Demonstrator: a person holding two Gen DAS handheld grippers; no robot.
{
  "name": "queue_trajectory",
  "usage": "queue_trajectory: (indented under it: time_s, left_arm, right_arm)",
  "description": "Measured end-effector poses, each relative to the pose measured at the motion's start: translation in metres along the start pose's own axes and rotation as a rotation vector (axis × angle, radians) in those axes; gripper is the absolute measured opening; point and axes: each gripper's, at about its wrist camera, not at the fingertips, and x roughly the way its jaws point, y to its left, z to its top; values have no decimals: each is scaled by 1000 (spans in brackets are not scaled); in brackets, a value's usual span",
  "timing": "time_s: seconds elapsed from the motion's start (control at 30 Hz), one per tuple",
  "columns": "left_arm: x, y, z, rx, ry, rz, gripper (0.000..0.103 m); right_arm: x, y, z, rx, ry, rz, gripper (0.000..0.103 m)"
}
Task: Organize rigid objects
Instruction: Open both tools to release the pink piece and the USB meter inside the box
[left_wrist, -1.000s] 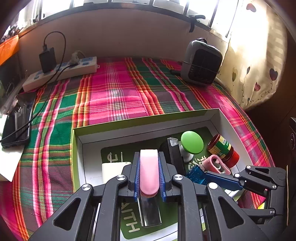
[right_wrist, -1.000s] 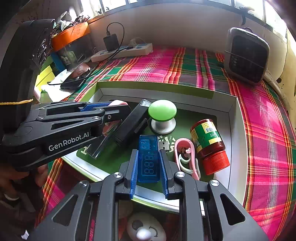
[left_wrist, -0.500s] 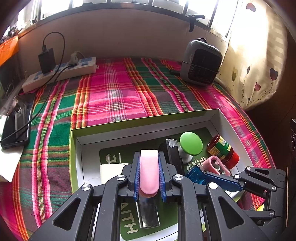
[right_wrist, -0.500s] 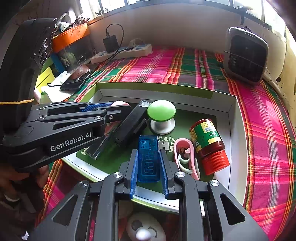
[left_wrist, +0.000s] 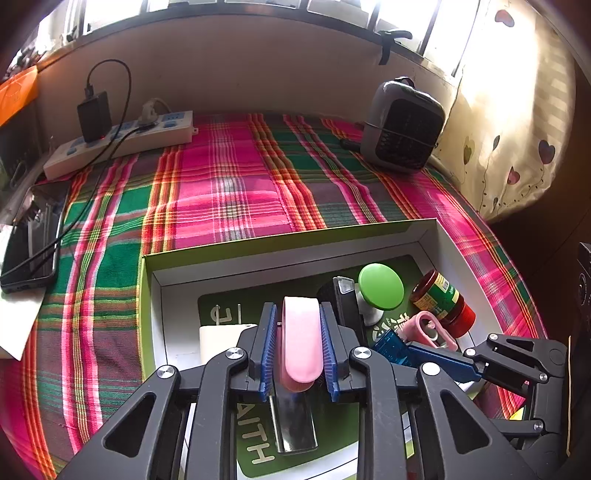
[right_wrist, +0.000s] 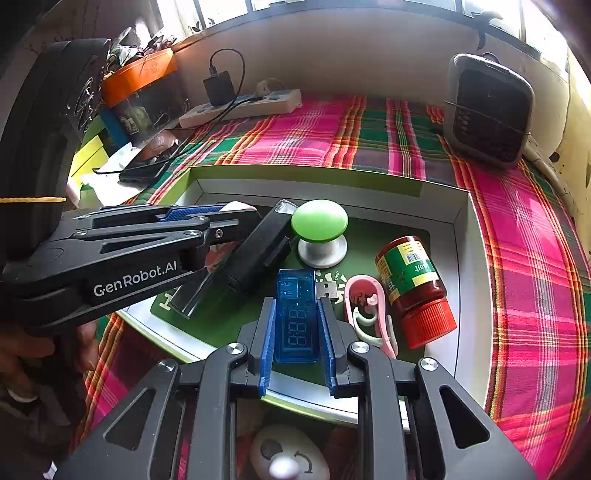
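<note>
- Little has moved over the last second: both tools keep their grips, and the box view slides only slightly in the left wrist camera.
- Left tool (left_wrist: 298, 343) is clamped on a pink-handled item (left_wrist: 300, 338) whose shiny metal end hangs below the fingers, above the near part of the open box (left_wrist: 258, 245).
- Right tool (right_wrist: 295, 332) is clamped on a blue USB meter (right_wrist: 297, 314), its plug pointing away, low over the box floor.
- To place well, I judge each item should go down flat in bare floor, clear of the neighbours, before the fingers part.
- Just right of the meter lies a pink clipper (right_wrist: 369, 317), then a red-capped jar (right_wrist: 413, 288) on its side.
- Ahead stand a black device (right_wrist: 258, 251) and a green-topped knob (right_wrist: 319, 221).
- Writing: "GenRobot.AI" on the left tool; "AITH" on the green liner; the meter shows "8.8.8"; jar label too small to read.
- Farther off, a power strip (left_wrist: 122, 142) and small heater (left_wrist: 402, 127) sit on the plaid table.
</note>
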Motion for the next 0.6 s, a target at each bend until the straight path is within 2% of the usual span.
queue_trajectory:
  time_s: [0.6]
  left_arm:
    - [-5, 1, -3, -21, 1, -3, 30]
  right_arm:
    - [-2, -1, -1, 20, -14, -9, 23]
